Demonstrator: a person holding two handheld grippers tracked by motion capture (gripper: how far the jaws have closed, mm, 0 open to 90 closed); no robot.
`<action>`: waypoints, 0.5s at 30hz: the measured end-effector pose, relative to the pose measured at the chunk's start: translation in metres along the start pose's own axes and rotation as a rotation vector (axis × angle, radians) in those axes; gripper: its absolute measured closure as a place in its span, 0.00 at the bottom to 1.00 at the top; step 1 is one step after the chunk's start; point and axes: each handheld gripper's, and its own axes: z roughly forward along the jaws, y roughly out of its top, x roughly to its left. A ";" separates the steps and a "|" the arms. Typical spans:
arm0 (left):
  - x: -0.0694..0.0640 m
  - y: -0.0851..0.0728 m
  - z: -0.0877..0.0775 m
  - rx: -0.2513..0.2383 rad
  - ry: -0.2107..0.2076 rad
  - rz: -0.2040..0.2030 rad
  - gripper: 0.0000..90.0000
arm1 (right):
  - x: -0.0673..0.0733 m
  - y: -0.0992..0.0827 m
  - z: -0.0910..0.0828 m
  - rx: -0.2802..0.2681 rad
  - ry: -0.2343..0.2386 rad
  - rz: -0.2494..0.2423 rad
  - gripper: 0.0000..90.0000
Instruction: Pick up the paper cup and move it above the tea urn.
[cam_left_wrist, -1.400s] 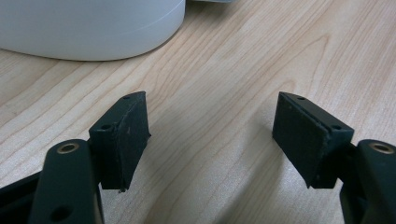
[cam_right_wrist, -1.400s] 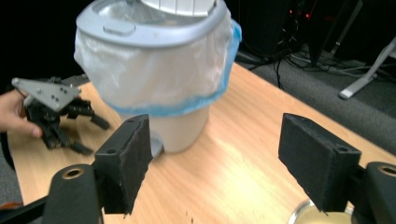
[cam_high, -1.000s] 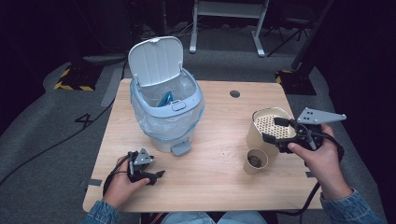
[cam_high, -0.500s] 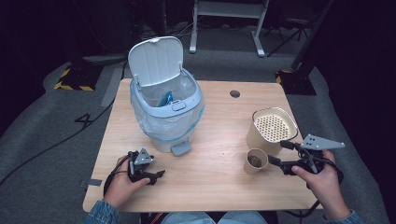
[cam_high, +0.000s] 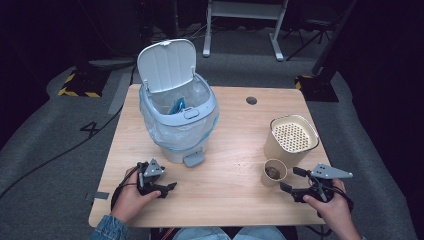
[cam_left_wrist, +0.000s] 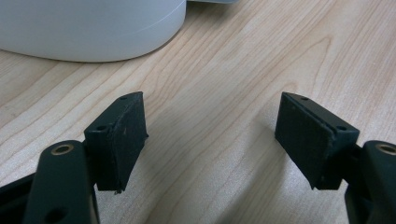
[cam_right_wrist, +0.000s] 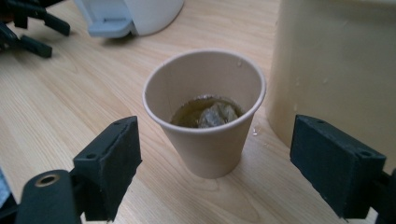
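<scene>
Right tongs (cam_high: 289, 181) low on the wooden surface (cam_high: 235, 150), jaws spread wide apart, nothing gripped. Aimed at the paper cup (cam_high: 273, 172), which stands upright just ahead of the jaws; in the right gripper view the cup (cam_right_wrist: 205, 112) sits centred between the two black pads, not touching either. Likely lined up that way for a side grasp around the cup wall. Cup holds brownish liquid and a used tea bag (cam_right_wrist: 215, 113), so a level, gentle squeeze looks needed; thin paper wall could buckle or slosh.

Cream strainer container (cam_high: 291, 137) stands just behind and right of the cup, very near it, perforated insert on top. Probably placed there to take the liquid and catch the bag. Its closeness leaves little room for the far jaw; a bump is possible.

Pedal bin (cam_high: 177, 120) on the left half of the surface, lid (cam_high: 166, 65) propped open, clear liner over the rim, something blue inside. Open lid suggests readiness to take waste. Foot pedal (cam_high: 194, 159) faces the person.

Left tongs (cam_high: 165, 189) resting on the surface near the bin base, well apart from the cup, jaws open and empty; the left gripper view has bare wood between the pads and the bin's white base (cam_left_wrist: 88, 28) beyond. Seems parked, out of the right hand's way.
</scene>
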 end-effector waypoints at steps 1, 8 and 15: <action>0.000 0.000 0.000 0.000 0.000 0.000 0.28 | 0.000 -0.002 0.003 0.009 0.000 -0.008 0.19; 0.000 0.000 0.000 0.000 0.000 0.000 0.28 | 0.000 -0.008 0.024 0.035 0.001 -0.024 0.19; 0.000 0.000 0.000 0.000 0.000 0.000 0.28 | 0.002 -0.008 0.043 0.062 -0.005 -0.036 0.19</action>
